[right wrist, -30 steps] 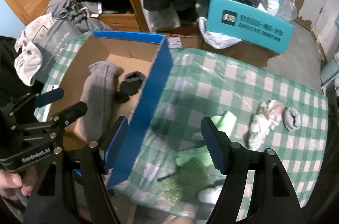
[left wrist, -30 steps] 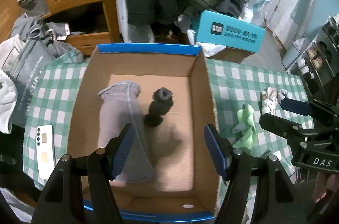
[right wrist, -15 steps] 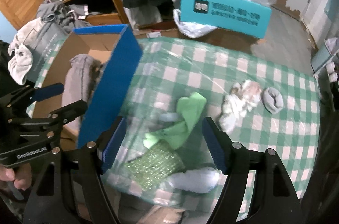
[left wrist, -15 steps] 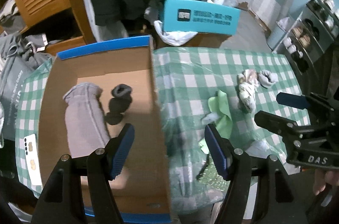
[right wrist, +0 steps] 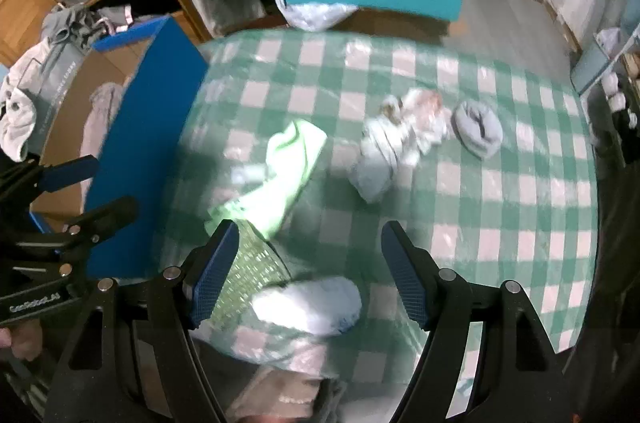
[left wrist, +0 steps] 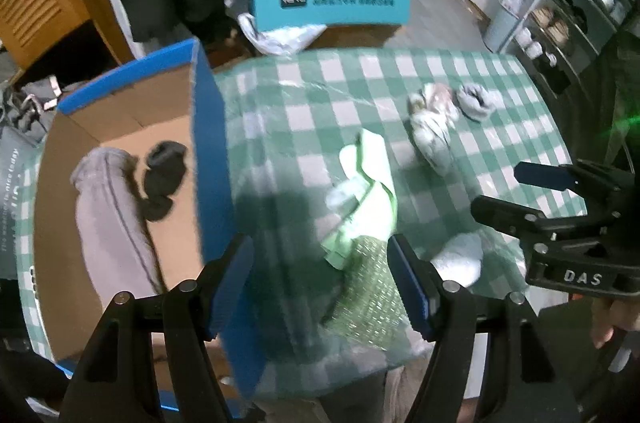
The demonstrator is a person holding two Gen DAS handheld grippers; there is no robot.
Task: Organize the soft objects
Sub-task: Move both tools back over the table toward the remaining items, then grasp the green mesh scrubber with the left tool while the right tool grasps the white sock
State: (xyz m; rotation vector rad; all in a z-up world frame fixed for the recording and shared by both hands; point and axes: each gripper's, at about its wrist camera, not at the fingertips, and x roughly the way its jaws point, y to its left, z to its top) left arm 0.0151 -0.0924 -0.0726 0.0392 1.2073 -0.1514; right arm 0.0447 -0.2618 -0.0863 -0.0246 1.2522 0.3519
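Green-checked cloth covers the table (right wrist: 460, 183), with a box (left wrist: 208, 143) at its left holding a grey sock (left wrist: 108, 223) and a dark one (left wrist: 162, 175). Loose on the cloth lie a green cloth (right wrist: 288, 163), a mesh sponge (right wrist: 248, 271), a white sock (right wrist: 316, 303) and two bundles further off. Left tongs (left wrist: 328, 279) and right tongs (right wrist: 308, 275) both gape empty above them. Likely step: reaching for the next piece; the nearest tongs should drop and close on it.

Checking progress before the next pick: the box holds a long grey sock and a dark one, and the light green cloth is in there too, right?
Not quite. The box holds the long grey sock and the dark one, but the light green cloth lies outside on the checkered tablecloth, as the left wrist view shows.
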